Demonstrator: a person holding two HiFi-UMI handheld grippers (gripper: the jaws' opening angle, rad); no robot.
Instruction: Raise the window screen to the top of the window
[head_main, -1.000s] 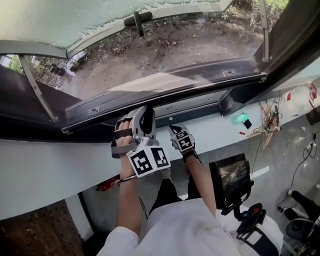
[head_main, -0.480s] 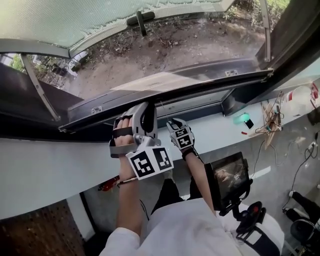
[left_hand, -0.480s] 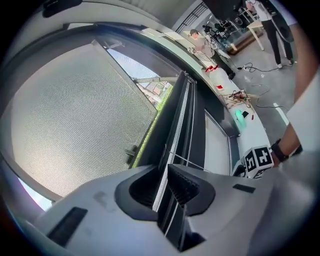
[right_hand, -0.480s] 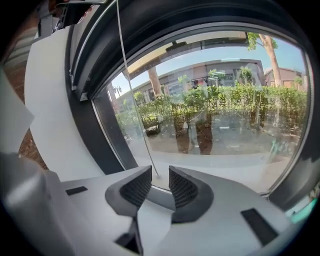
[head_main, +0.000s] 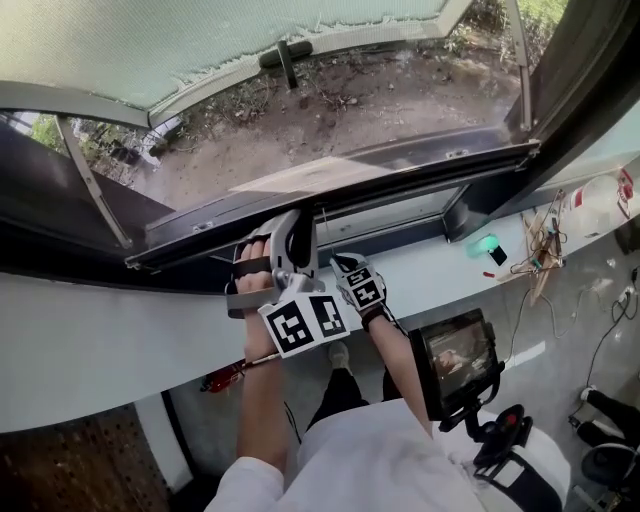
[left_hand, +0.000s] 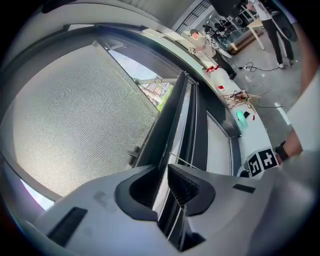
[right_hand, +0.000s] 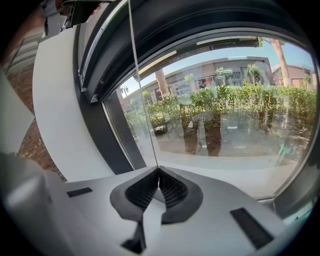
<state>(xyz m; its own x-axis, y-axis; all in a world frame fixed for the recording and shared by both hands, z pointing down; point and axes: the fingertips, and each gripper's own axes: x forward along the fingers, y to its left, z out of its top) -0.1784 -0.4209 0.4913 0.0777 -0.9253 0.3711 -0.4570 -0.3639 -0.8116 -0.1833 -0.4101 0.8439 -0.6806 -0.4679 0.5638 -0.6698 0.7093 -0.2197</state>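
The window screen's dark bottom bar (head_main: 400, 160) runs across the window above the white sill (head_main: 100, 330). My left gripper (head_main: 290, 225) is shut on this bar. In the left gripper view the bar (left_hand: 172, 107) passes between the jaws of the left gripper (left_hand: 162, 172), with the screen's mesh (left_hand: 75, 115) to its left. Just right of it, my right gripper (head_main: 335, 262) sits below the bar. In the right gripper view a thin cord (right_hand: 140, 90) runs up from the right gripper (right_hand: 158, 175), whose jaws are closing with the pads pinching the cord.
An outward-opened window pane with a dark handle (head_main: 285, 55) hangs beyond the screen. A green object (head_main: 482, 243) and loose wires (head_main: 540, 240) lie on the sill at the right. A small monitor (head_main: 455, 355) stands below, and a red-handled tool (head_main: 225, 375) lies under the sill.
Both grippers and the screen's bar have come up a little. The right gripper has drawn closer to the left one.
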